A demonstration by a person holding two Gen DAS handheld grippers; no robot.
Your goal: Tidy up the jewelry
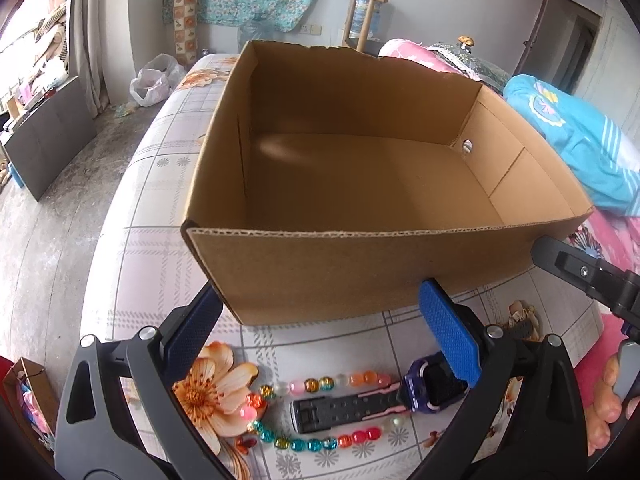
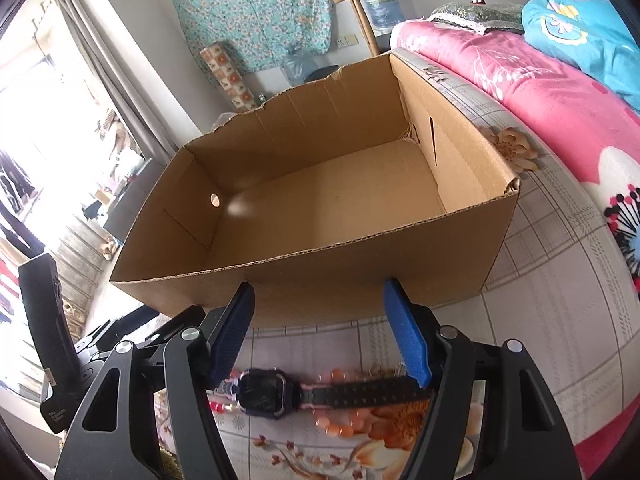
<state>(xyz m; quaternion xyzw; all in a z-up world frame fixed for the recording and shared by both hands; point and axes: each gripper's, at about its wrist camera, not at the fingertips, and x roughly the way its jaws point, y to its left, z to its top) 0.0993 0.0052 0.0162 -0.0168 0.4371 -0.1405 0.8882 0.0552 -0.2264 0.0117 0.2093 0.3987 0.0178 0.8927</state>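
Note:
An open, empty cardboard box (image 1: 304, 272) stands on the bed; it also shows in the right wrist view (image 2: 320, 292). In front of it lie a purple and black watch (image 1: 424, 390) and a colourful bead necklace (image 1: 316, 385). My left gripper (image 1: 320, 344) is open above them, near the box's front wall. In the right wrist view the watch (image 2: 262, 392) and orange beads (image 2: 344, 420) lie between the fingers of my open right gripper (image 2: 322, 336). The right gripper also shows at the right edge of the left wrist view (image 1: 580, 268).
The bed has a grey checked sheet with orange flowers (image 1: 208, 392). A pink quilt (image 2: 540, 92) and a blue pillow (image 1: 576, 136) lie to the right. The bed's left edge drops to the floor (image 1: 60, 200). A small item (image 1: 520, 320) lies right of the watch.

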